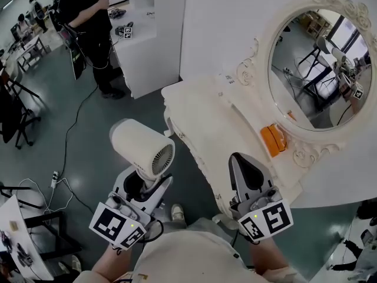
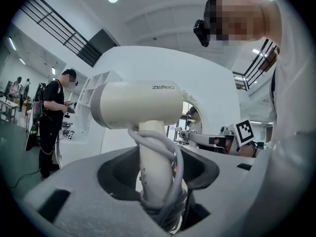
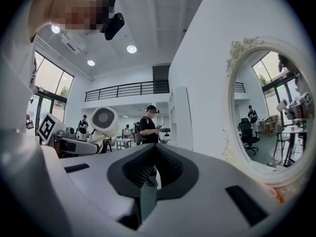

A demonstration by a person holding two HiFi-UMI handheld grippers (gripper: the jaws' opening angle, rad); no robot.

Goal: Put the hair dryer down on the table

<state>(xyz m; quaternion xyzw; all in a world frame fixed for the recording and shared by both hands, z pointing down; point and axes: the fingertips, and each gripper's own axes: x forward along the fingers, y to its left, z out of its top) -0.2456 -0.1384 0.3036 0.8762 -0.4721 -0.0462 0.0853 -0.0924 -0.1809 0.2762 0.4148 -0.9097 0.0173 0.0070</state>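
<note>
Over the floor point(image 1: 70, 128), just left of the white surface point(image 1: 200, 117), my left hand-held gripper point(image 1: 143, 180) holds the dryer point(image 1: 144, 146). Its jaws are clamped on the handle, and the left gripper view shows both dark pads pressed against that handle. A grey cord point(image 2: 170, 162) is looped round the handle and bunched at its base, inside the grip. The cream barrel sits crosswise beyond the jaw tips, and in the head view its round grille faces the lower right, toward me. The dryer is in the air and touches neither the surface nor the floor.

My right hand-held gripper point(image 1: 244, 167) is closed, with its jaws together and nothing between them. It hangs at the near edge of the surface, to the right of the dryer and apart from it.

The surface is carved and pale. At its back stands an oval mirror point(image 1: 318, 69) in an ornate white frame. A small orange block point(image 1: 272, 139) lies on the surface just below the mirror's rim. I cannot tell what it is.

Across the room, well apart from me, a person point(image 1: 88, 22) in dark clothes stands beside a white counter point(image 1: 141, 52).
</note>
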